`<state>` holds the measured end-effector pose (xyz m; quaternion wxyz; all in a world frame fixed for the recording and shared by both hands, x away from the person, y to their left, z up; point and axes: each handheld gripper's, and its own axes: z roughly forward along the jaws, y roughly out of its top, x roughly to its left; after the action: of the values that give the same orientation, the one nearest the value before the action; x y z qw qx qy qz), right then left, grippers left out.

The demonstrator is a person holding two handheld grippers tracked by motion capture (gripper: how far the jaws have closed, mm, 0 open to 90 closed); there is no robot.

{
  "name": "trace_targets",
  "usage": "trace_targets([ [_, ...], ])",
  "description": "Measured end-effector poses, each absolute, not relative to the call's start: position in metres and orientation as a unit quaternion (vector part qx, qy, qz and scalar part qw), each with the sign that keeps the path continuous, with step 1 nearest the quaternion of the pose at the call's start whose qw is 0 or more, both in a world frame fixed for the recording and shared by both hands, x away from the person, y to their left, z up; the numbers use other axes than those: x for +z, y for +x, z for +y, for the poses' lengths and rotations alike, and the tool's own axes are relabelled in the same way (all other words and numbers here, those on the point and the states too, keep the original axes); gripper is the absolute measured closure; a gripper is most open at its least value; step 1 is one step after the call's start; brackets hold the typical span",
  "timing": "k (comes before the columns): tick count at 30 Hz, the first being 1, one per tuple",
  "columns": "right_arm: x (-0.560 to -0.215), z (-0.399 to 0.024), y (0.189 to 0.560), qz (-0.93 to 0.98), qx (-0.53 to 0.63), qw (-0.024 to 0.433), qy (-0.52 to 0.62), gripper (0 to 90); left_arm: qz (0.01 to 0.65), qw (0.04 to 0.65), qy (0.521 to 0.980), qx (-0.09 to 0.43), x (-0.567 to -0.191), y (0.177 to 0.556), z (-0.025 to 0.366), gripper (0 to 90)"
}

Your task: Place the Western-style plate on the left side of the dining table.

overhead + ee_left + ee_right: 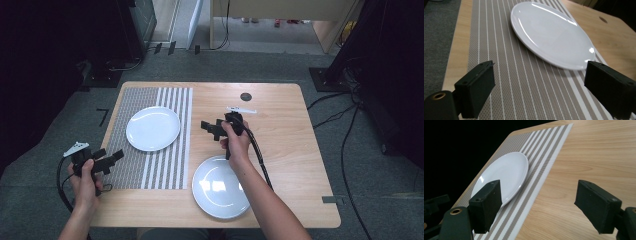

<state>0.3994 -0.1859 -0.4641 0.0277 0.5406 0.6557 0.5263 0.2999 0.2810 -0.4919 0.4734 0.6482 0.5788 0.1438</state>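
Desk (pixel 280 150): light wood, rectangular, with a small dark round hole (pixel 245 96) toward its far edge, beyond the right gripper.

Mat (pixel 150 170): grey with white stripes, lying flat on the left half of the desk. In the left gripper view it runs under and ahead of both fingers.

Far plate (pixel 152 128): white, round, bare, resting flat on the mat. In the left gripper view it lies ahead of the fingers and apart from them, nearer the right-hand one. In the right gripper view it sits ahead, partly behind the left-hand finger, its edge reaching the mat's striped border.

Near plate (pixel 220 186): white, round, bare, resting on bare wood just beside the mat's right edge. It lies behind the right gripper, under the person's right forearm.

Left gripper (pixel 116 156): held in the left hand (pixel 85 182) over the mat's near left corner, pointing toward the far plate. Fingers (pixel 477 87) spread wide, nothing between them, clear of the mat.

Right gripper (pixel 206 127): held in the right hand (pixel 236 142) above bare wood at mid-desk, pointing left toward the mat. Fingers (pixel 486 203) spread wide, nothing between them, only wood grain and the mat's edge in the gap.

A cable (pixel 260 155) trails from the right gripper along the forearm.
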Motion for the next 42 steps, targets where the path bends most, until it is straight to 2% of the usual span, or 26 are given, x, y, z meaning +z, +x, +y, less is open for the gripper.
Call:
trace_targets([
  [7,-0.464,-0.217,0.384,0.655,0.526,0.044,0.540,21.6,0.569,0.470,0.658,0.152,-0.499,0.270,0.285,9.1],
  [15,-0.469,-0.246,0.364,0.652,0.526,0.058,0.542,21.6,0.559,0.437,0.680,0.185,-0.507,0.243,0.289,9.1],
  [19,-0.474,-0.258,0.354,0.652,0.524,0.063,0.544,21.6,0.569,0.425,0.677,0.192,-0.515,0.236,0.295,9.1],
  [30,-0.486,-0.287,0.331,0.654,0.512,0.076,0.553,21.6,0.563,0.406,0.691,0.203,-0.516,0.231,0.294,9.2],
  [37,-0.491,-0.308,0.315,0.648,0.507,0.083,0.562,21.6,0.554,0.339,0.725,0.229,-0.517,0.235,0.278,9.2],
  [42,-0.493,-0.326,0.303,0.647,0.502,0.092,0.567,21.2,0.557,0.334,0.726,0.225,-0.518,0.237,0.278,9.2],
])
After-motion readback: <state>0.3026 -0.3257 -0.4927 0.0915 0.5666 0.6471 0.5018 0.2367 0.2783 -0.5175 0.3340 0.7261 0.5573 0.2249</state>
